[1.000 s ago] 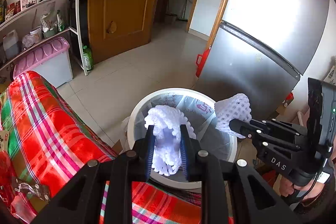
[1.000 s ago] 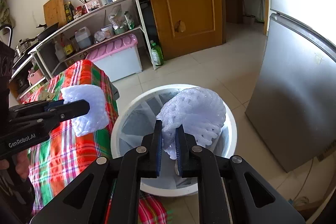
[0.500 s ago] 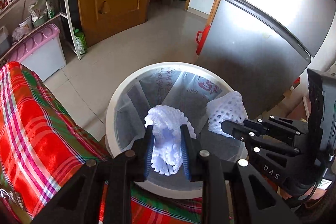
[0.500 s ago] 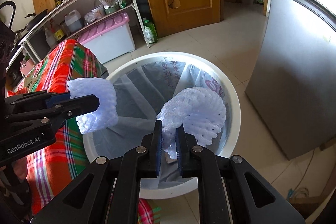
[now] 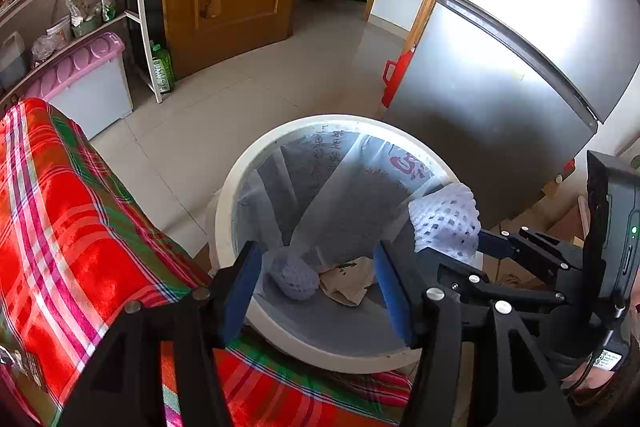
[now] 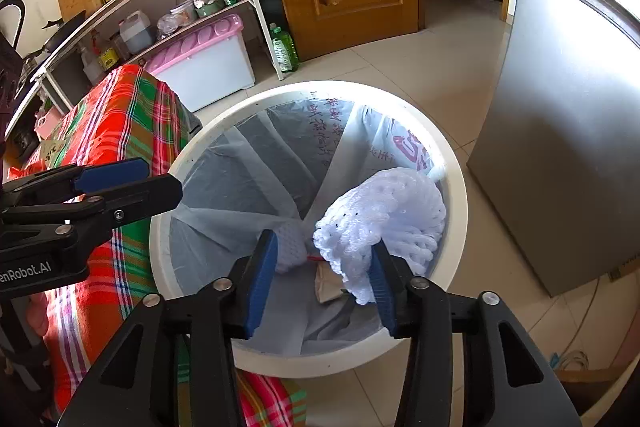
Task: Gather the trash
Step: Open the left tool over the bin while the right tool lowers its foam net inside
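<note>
Both my claws hang over the bin (image 5: 224, 211), jaws just sprung apart. My left claw (image 5: 316, 291) stands spread with nothing between its pads; one foam net (image 5: 294, 277) lies at the bottom of the bin, beyond its fingertips, beside a scrap of brown paper (image 5: 348, 283). My right claw (image 6: 322, 277) is spread too; its foam net (image 6: 384, 223) still leans on the right pad, loose, above the liner (image 6: 240, 179). The plaid cloth (image 6: 120, 115) is left of both claws
</note>
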The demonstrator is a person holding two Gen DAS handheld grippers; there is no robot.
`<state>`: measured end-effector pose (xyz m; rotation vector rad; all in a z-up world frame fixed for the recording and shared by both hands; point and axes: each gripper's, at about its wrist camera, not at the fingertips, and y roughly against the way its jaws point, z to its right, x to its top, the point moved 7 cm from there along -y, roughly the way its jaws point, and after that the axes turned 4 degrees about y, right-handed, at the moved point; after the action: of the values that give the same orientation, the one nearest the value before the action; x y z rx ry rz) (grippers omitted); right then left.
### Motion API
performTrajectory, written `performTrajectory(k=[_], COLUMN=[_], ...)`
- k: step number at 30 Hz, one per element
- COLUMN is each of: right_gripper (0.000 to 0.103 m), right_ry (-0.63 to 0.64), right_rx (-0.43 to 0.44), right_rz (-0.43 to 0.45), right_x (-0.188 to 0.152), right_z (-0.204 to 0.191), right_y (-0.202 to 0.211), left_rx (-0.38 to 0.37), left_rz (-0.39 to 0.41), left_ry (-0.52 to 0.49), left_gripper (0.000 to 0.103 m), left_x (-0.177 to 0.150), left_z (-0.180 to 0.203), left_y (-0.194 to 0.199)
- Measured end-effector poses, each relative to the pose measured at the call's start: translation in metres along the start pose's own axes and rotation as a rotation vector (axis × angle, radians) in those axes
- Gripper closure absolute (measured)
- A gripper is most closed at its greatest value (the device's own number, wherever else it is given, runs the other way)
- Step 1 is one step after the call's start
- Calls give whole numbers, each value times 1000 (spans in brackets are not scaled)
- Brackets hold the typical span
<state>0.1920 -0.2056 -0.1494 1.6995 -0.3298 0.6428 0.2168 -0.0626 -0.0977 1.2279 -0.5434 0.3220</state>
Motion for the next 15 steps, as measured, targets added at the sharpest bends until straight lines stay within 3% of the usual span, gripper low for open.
performTrajectory(k=[15], right_gripper=[54], right_ry=[61], right_rx=[86], right_rz=[-118], right_x=[-3], right_z=[-15], right_y=[9], left_rx=[-5], left_rz=[74], left_ry=[17], left_gripper=[41], left_x=[-4], left_z=[-7], left_y=[43])
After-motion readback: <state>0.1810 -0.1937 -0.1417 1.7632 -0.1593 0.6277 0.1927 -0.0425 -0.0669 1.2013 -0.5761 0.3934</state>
